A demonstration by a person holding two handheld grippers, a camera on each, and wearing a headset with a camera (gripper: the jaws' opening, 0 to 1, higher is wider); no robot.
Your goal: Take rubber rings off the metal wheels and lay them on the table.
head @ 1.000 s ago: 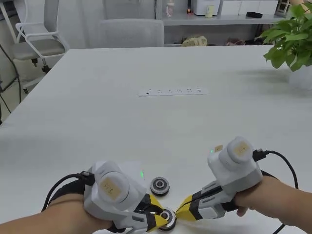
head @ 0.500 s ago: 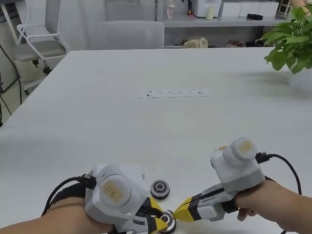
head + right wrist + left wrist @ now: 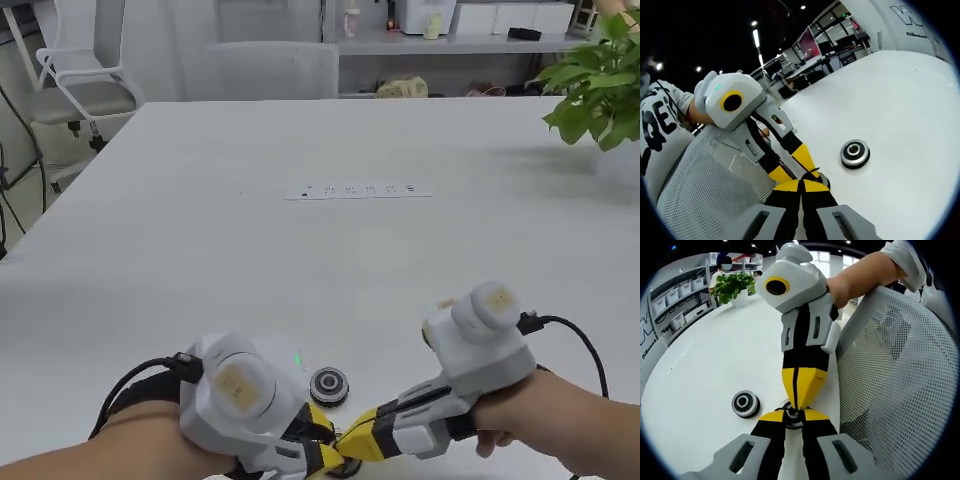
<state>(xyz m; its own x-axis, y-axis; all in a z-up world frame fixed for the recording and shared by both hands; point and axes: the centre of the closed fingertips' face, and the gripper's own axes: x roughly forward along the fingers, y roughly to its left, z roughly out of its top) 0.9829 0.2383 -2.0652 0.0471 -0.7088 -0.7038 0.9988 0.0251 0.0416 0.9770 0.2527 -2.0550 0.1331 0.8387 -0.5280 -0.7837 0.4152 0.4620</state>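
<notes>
You get bright, even overhead light on the white table [image 3: 200,250], and shadows stay soft. Both gripper views bow strongly at the edges. Ceiling lamps [image 3: 756,37] flare in the right one.

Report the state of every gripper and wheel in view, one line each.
left gripper: shut on the held wheel.
right gripper: jaws together, tips at the held wheel; what they pinch is unclear.
held wheel: clamped between the left jaws, mostly hidden.
loose wheel: lying flat on the table, its black rubber ring on, nothing touching it.
</notes>
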